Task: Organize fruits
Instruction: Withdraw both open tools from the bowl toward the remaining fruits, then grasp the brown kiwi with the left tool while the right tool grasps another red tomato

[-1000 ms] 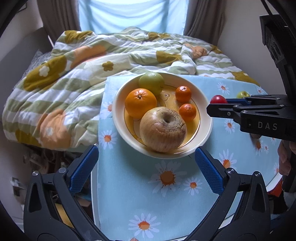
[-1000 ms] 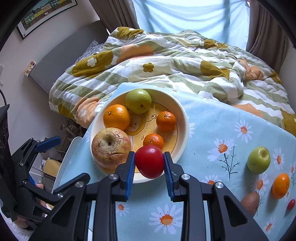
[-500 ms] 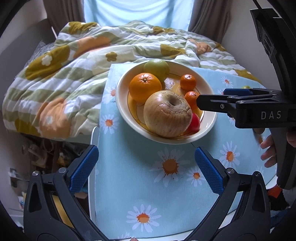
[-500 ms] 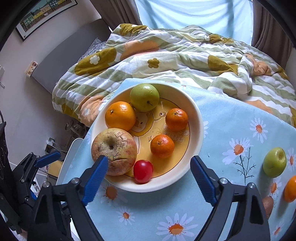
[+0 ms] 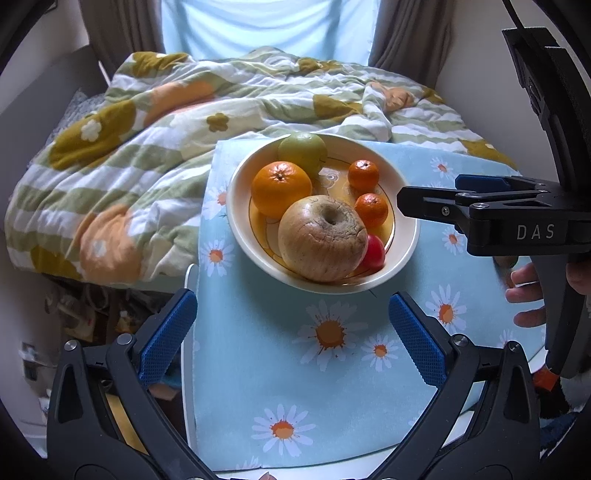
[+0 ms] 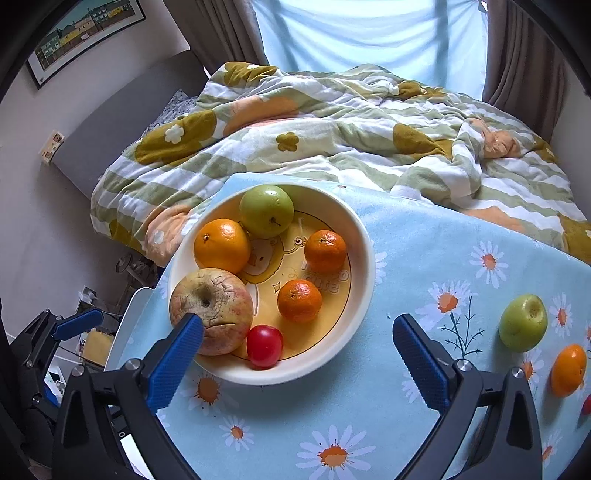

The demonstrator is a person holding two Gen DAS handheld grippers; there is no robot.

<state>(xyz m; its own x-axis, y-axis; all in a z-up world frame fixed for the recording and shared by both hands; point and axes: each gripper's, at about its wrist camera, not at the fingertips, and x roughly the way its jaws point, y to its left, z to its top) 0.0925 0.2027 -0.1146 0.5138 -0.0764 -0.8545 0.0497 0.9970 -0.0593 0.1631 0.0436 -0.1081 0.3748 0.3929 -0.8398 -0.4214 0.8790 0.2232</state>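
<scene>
1. Left gripper [image 5: 291, 332]: jaws wide apart, holding nothing; the bowl [image 5: 404, 254] sits just ahead of its fingertips on the daisy cloth [image 5: 295, 387].
2. Right gripper [image 6: 297, 349]: jaws wide apart, holding nothing; the bowl's near rim lies between and just ahead of its blue pads [image 6: 177, 358].
3. Bowl contents, both views: wrinkled apple [image 6: 211, 310], red tomato [image 6: 264, 346], large orange [image 6: 221, 245], green apple [image 6: 266, 210], two small oranges [image 6: 299, 300] [image 6: 325, 251].
4. Tomato: touches the wrinkled apple, nearest the right gripper; in the left view it is half hidden behind that apple.
5. Right view only: loose green apple [image 6: 523, 322] and loose orange [image 6: 568, 370] on the cloth, to the right of the right gripper and well apart from the bowl; framed picture [image 6: 85, 35] on the wall.
6. Left view only: side of the right gripper with the person's hand [image 5: 526, 299] beneath it.
7. Writing: "DAS" [image 5: 535, 232] on the right gripper's body; "cute" [image 6: 324, 284] printed inside the bowl, other letters unreadable.
8. Quilt [image 6: 332, 140]: flowered, beyond the bowl.
</scene>
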